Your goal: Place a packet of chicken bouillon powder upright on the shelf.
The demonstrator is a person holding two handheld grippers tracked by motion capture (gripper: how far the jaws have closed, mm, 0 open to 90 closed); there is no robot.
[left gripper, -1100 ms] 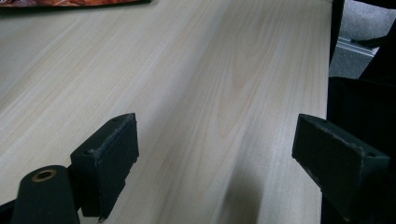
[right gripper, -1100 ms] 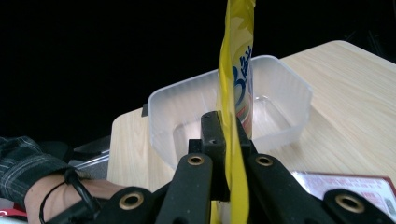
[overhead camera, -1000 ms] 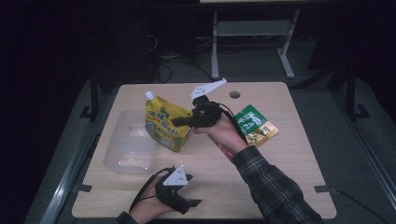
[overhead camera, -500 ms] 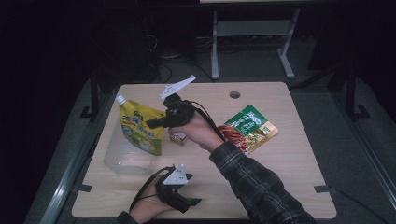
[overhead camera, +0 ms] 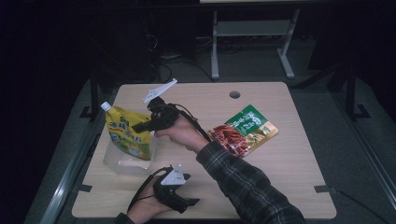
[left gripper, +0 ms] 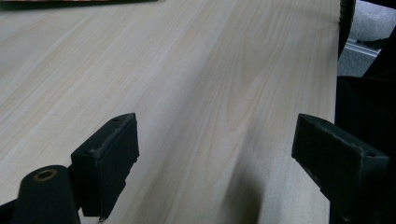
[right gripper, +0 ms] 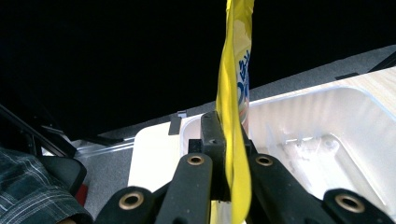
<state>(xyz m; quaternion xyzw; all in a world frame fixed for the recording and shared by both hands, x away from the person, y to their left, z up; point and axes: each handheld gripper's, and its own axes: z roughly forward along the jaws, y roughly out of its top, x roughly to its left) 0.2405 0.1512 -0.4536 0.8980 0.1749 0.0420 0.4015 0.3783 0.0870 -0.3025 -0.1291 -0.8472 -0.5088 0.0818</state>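
Observation:
A yellow spouted pouch (overhead camera: 128,135) with a white cap hangs upright over a clear plastic container (overhead camera: 116,163) at the table's left side. My right gripper (overhead camera: 139,126) is shut on the pouch's right edge. In the right gripper view the pouch (right gripper: 234,88) is pinched edge-on between the jaws of that gripper (right gripper: 229,144), with the container (right gripper: 327,126) just beyond and below. My left gripper (overhead camera: 189,202) rests near the front edge, pointing right. In its own view the left gripper (left gripper: 215,154) stands open over bare wood (left gripper: 187,70).
A green and red snack bag (overhead camera: 245,130) lies flat right of the table's middle. A round cable hole (overhead camera: 234,94) sits near the far edge. The person's plaid sleeve (overhead camera: 243,182) crosses the front middle. Dark floor and a metal frame lie beyond the table.
My right gripper has carried the yellow pouch leftward from the table's middle to above the clear container. The left gripper has stayed in place.

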